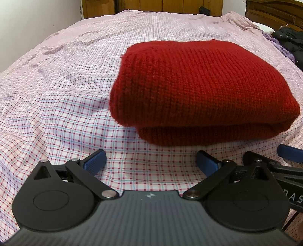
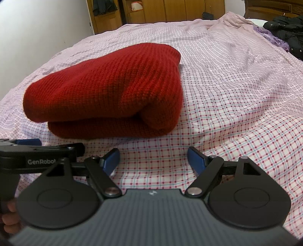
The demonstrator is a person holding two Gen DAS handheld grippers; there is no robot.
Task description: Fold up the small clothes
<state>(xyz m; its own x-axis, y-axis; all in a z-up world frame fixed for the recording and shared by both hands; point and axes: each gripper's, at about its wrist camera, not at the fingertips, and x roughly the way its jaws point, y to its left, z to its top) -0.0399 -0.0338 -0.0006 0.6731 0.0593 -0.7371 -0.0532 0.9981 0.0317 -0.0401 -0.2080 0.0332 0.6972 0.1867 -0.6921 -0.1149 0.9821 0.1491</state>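
A: So, what is lying on the bed?

B: A red knitted sweater, folded into a thick rounded bundle, is resting on the checked bedsheet. Its chunky ribbed stitches are showing clearly, and two soft layers are stacking at the near edge. The sheet is thin cotton, pale pink with red and teal lines, and it is wrinkling all over.

A: And the grippers?

B: The left gripper is hovering just short of the bundle, jaws standing wide, nothing between the ribbed blue pads. The right gripper is doing the same, jaws spread wide and empty. From the left wrist the sweater is sitting at one o'clock; from the right wrist, at eleven o'clock.

A: Is either view showing something extra?

B: The right view is catching the left gripper's black arm with white lettering at nine o'clock, plus fingertips at eight o'clock. Both are showing a black jacket and purple cloth at two o'clock, wooden cabinets beyond.
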